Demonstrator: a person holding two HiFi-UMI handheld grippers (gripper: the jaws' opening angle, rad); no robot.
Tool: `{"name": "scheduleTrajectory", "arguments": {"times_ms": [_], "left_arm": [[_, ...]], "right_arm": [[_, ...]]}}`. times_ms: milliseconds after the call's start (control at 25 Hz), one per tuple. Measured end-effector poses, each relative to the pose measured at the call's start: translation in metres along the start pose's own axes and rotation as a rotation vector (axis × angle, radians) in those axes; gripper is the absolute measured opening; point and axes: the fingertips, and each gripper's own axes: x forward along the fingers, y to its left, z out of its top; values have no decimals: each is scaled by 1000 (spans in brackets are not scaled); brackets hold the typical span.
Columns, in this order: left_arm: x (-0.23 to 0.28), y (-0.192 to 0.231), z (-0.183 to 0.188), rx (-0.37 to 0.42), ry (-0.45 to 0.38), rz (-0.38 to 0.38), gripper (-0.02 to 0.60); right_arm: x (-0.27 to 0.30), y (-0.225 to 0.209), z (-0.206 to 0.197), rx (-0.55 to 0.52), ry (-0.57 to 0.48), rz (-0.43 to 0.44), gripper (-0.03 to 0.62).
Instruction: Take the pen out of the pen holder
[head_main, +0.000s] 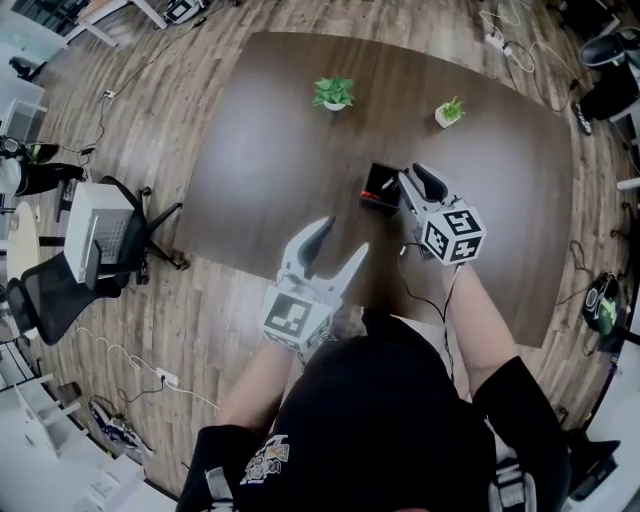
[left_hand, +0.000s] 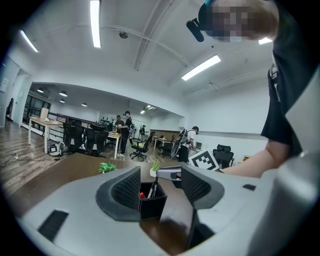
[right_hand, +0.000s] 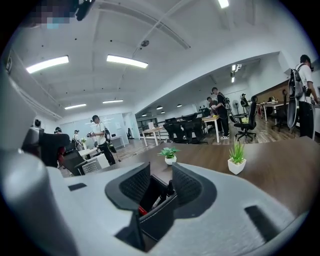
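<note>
My right gripper (head_main: 412, 180) was just over the pen holder (head_main: 380, 190). Its jaws were spread wide, one on each side of the holder's open top, and they pressed on nothing. The dark pen (right_hand: 167, 192) stood inside the holder, leaning toward the far wall, with its upper end between my two pads but touching neither.

To do this step well, I think I needed to put the pads around the upper part of the pen only, above the rim of the holder, so that I did not pinch the wall together with it. After closing, a straight pull upward seemed best, because the holder looked light and could tip or rise with the pen.

My left gripper (head_main: 343, 237) was on my side of the holder, near it but apart, also with spread jaws and nothing in them. It could steady the holder if needed.

I counted one holder, one dark pen and one red thing (right_hand: 142, 211) beside it in the holder, maybe a second pen. On the table (head_main: 280, 140), beyond the holder, stood two potted plants (head_main: 333, 93).
</note>
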Motion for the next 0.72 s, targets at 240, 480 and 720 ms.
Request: {"name": "scheduleTrajectory", "arguments": {"times_ms": [240,480,720], "left_arm": [[14,8,-5,-25,19,9,230],[17,12,-9,-45,34,19,230],[16,17,-11,-59,50,35,230]], "right_arm": [[17,-11,-18,2,50,9,135],[23,-14,-31,-19,88,8,108],[25,-16,-37,-37,87,-11,65]]}}
